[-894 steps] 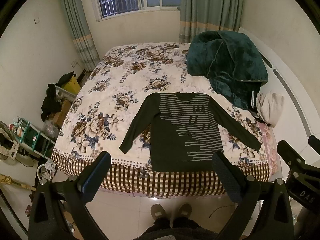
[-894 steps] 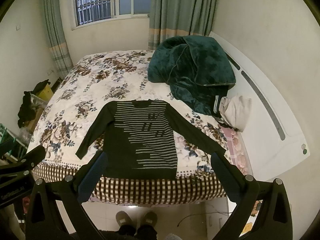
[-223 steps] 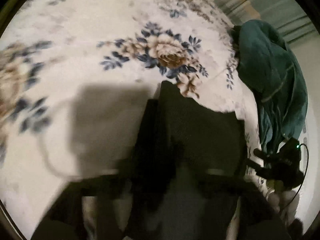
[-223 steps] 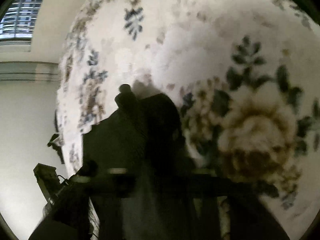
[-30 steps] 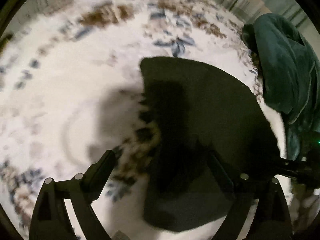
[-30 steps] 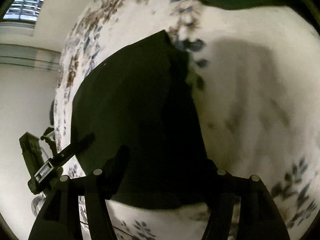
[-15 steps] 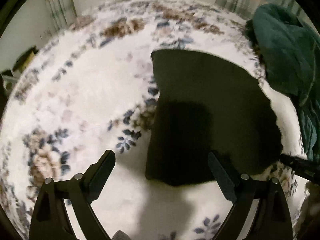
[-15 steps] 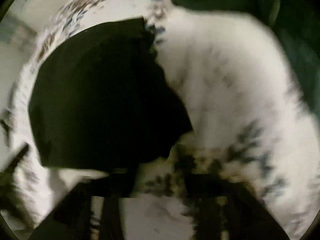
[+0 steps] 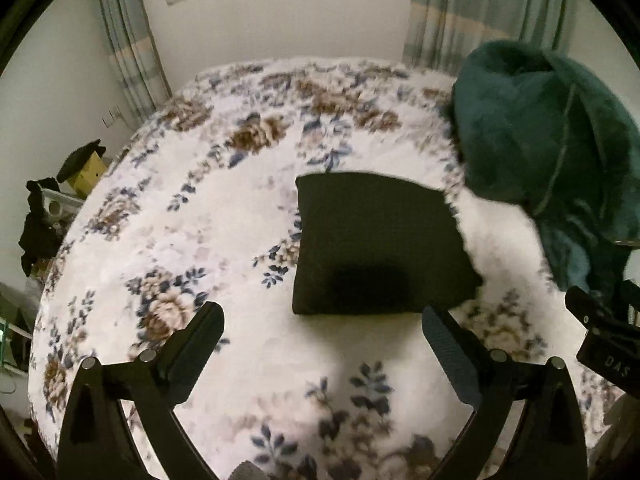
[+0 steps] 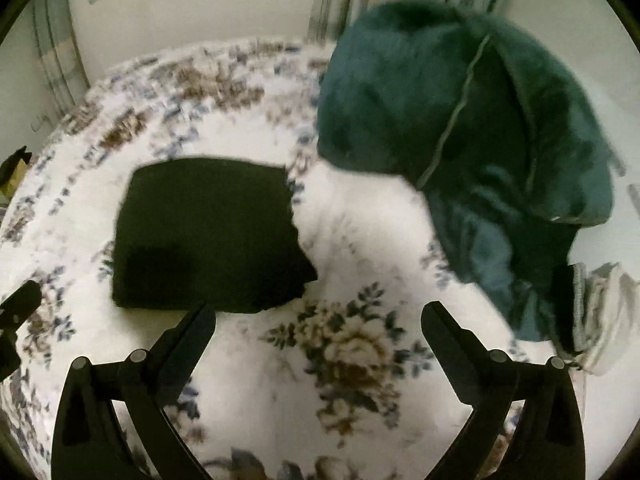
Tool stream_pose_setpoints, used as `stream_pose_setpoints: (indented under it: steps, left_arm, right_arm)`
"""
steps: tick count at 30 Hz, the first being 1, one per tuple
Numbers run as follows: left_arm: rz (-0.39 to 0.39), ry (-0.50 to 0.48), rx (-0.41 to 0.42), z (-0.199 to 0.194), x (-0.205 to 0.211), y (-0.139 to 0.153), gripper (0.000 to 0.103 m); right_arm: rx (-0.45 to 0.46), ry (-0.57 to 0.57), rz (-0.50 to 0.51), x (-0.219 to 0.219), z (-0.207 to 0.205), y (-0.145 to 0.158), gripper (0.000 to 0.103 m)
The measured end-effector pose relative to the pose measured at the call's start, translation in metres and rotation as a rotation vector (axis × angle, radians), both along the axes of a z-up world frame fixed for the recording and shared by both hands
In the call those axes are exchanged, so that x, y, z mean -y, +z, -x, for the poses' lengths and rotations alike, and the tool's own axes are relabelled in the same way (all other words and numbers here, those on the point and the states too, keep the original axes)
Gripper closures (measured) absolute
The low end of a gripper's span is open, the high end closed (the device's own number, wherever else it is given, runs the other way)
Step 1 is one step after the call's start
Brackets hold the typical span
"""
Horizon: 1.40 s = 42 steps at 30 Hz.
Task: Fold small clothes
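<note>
The dark sweater (image 9: 376, 240) lies folded into a compact rectangle on the floral bedspread (image 9: 200, 224). It also shows in the right wrist view (image 10: 204, 232), left of centre. My left gripper (image 9: 322, 344) is open and empty, held above the bed just in front of the fold's near edge. My right gripper (image 10: 318, 340) is open and empty, above the bedspread to the right of the fold. Neither gripper touches the sweater.
A crumpled dark green blanket (image 9: 552, 152) lies on the bed to the right of the fold, also seen in the right wrist view (image 10: 472, 140). A pale cloth (image 10: 604, 312) sits by it. Boxes and dark clothes (image 9: 44, 216) stand beside the bed at left. Curtains and a window are behind.
Both grippers have pulled back and up from the folded sweater, so more of the bed and room shows. The fold stays put on the bedspread.
</note>
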<state>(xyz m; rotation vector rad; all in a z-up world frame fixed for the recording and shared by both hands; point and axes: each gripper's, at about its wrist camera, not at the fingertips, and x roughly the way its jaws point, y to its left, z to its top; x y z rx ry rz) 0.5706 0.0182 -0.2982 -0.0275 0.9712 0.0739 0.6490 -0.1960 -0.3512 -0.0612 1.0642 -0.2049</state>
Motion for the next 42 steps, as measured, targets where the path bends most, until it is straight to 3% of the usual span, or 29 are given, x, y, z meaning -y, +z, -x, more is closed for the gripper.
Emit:
stream_pose_setpoints:
  steps: [12, 17, 23, 32, 42]
  left_arm:
    - [-0.037, -0.040, 0.142, 0.150, 0.028, 0.149, 0.002]
    - [-0.030, -0.040, 0.201, 0.199, 0.038, 0.202, 0.002]
    - [-0.012, -0.034, 0.258, 0.240, 0.043, 0.241, 0.002]
    - [-0.012, -0.024, 0.317, 0.280, 0.046, 0.266, 0.002]
    - [-0.016, 0.003, 0.341, 0.297, 0.042, 0.271, 0.000]
  right_arm:
    - [0.208, 0.014, 0.024, 0.000, 0.181, 0.209, 0.000]
    - [0.271, 0.016, 0.016, 0.001, 0.255, 0.279, 0.000]
    - [0.341, 0.042, 0.004, 0.003, 0.327, 0.348, 0.000]
    - [0.416, 0.063, -0.003, 0.008, 0.387, 0.402, 0.000]
    - [0.407, 0.093, -0.028, 0.010, 0.398, 0.410, 0.000]
